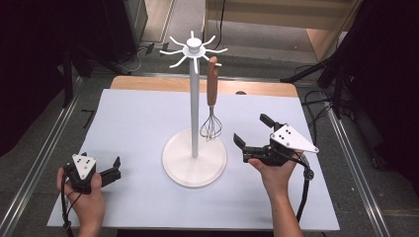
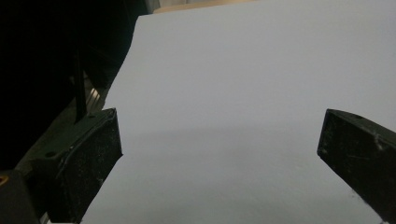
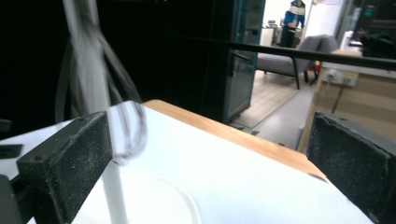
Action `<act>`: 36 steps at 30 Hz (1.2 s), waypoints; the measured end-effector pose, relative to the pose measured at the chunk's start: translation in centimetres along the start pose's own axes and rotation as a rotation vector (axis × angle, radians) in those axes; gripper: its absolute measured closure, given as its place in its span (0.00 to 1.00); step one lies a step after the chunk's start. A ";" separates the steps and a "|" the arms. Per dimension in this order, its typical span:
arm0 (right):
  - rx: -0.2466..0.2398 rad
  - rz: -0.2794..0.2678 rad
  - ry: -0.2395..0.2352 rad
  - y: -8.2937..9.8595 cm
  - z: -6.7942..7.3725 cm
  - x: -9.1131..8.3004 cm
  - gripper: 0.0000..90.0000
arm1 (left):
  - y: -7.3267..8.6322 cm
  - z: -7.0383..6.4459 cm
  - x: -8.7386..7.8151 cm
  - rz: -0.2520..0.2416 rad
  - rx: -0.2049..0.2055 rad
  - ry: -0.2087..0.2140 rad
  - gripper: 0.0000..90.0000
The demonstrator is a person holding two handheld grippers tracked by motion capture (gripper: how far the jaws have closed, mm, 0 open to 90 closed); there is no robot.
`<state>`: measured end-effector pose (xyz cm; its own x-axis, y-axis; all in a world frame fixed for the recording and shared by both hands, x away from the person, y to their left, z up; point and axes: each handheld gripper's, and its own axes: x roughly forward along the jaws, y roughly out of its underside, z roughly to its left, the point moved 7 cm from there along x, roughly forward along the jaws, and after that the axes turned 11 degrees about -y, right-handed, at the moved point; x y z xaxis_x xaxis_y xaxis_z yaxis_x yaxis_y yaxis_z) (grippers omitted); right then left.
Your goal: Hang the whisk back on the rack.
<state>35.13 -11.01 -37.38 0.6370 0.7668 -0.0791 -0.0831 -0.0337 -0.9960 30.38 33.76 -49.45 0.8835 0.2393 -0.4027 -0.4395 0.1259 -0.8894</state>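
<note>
High view, right fingers: right gripper at centre right of the frame, fingers spread wide with nothing between them, aimed toward the stand; one fingertip lies just right of the base rim, apart from it.
Right gripper view: black pads far apart at both lower corners; blurred whisk wires and pole show at the left.
Right hand: grips the gripper from below; grey three-cornered plate on top, cable trailing down the lower right.
High view, left fingers: left gripper at lower left of the frame, low over the surface, well apart from the stand.
Left gripper view: pads parted wide, bare white surface between them; holding nothing.
Left hand: wrapped around the gripper body at the bottom left edge.
Whisk: wooden handle, wire head down; hangs from a prong at the top of the stand, just right of the pole, wires above the far right part of the base.
Stand: white upright pole, ring of prongs at top centre of the frame, round white base at mid-surface.
Surface: white sheet over a wooden top, wood showing along the far edge.
Surroundings: grey floor, dark tripod legs at upper left and upper right.
</note>
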 end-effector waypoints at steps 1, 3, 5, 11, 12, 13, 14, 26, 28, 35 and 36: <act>0.005 0.001 0.010 0.4 -0.3 -0.1 0.01 | 0.0 0.0 0.0 0.001 0.000 0.000 0.00; 0.013 0.010 0.035 1.2 -0.9 -0.4 0.02 | 0.0 0.0 0.0 0.000 0.000 -0.001 0.00; 0.026 0.023 0.052 2.0 -1.4 -0.7 0.03 | 0.0 0.0 0.0 -0.002 -0.005 -0.001 0.00; 0.054 0.041 0.095 3.8 -2.6 -1.6 0.03 | 0.0 0.0 0.0 -0.004 -0.006 -0.002 0.00; 0.055 0.045 0.105 4.1 -2.8 -1.8 0.03 | 0.0 0.0 0.0 -0.004 -0.006 -0.002 0.00; 0.059 0.050 0.110 4.4 -3.0 -1.9 0.03 | 0.0 0.0 0.0 -0.004 -0.006 -0.001 0.00; 0.066 0.053 0.119 4.8 -3.3 -2.2 0.03 | 0.0 0.0 0.0 -0.004 -0.007 -0.001 0.00; 0.098 0.092 0.223 8.0 -5.9 -4.7 0.05 | 0.0 0.1 -0.1 -0.006 -0.008 -0.001 0.00; 0.096 0.093 0.228 8.1 -6.1 -4.8 0.05 | 0.0 0.1 -0.1 -0.006 -0.007 0.000 0.00; 0.115 0.100 0.281 9.1 -7.6 -6.0 0.06 | 0.0 0.1 -0.1 -0.006 -0.008 0.001 0.00; 0.118 0.101 0.292 9.3 -7.9 -6.3 0.06 | 0.0 0.1 -0.1 -0.006 -0.008 0.001 0.00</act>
<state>36.41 -21.19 -46.47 0.8127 0.5463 -0.2027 -0.2342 -0.0123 -0.9721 30.31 33.85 -49.38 0.8863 0.2376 -0.3974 -0.4328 0.1198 -0.8935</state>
